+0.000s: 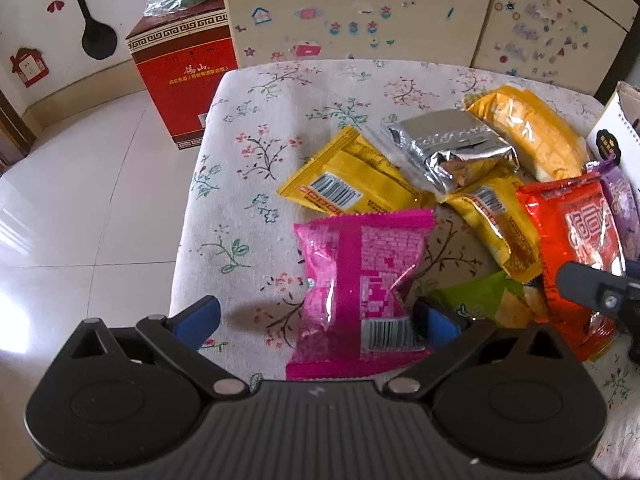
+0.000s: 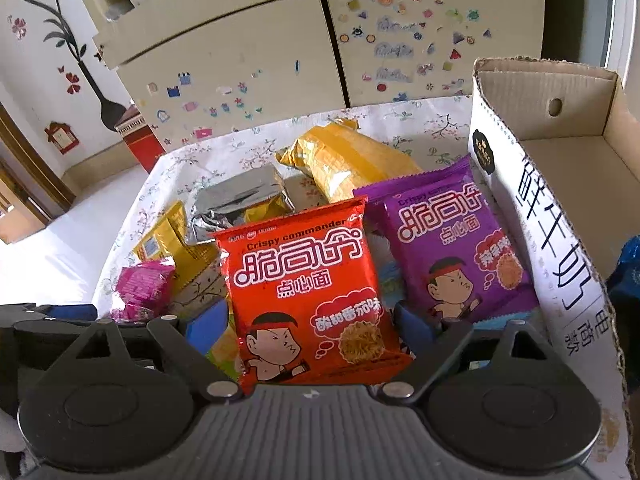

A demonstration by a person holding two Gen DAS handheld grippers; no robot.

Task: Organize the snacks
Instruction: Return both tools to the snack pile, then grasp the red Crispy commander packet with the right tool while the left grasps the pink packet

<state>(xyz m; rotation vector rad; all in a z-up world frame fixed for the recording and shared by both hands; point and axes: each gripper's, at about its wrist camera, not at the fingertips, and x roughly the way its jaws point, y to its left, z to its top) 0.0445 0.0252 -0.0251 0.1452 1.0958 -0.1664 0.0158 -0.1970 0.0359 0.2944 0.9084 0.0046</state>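
Snack packets lie on a floral-cloth table (image 1: 256, 120). My left gripper (image 1: 316, 320) is open, its blue fingers either side of a pink packet (image 1: 360, 280) that lies between them. My right gripper (image 2: 310, 320) is open around a red "Crispy commander" packet (image 2: 308, 292), which also shows in the left wrist view (image 1: 576, 240). A purple packet (image 2: 452, 248) lies to its right beside the cardboard box (image 2: 560, 216). Yellow packets (image 1: 348, 180), a silver packet (image 1: 452, 144) and an orange-yellow packet (image 1: 528, 128) lie further back. A green packet (image 1: 480, 296) peeks out under the red one.
The open cardboard box stands at the table's right edge; a dark blue item (image 2: 628, 272) shows inside it. A red carton (image 1: 180, 68) stands on the tiled floor left of the table. Stickered cabinet doors (image 1: 360, 12) stand behind the table.
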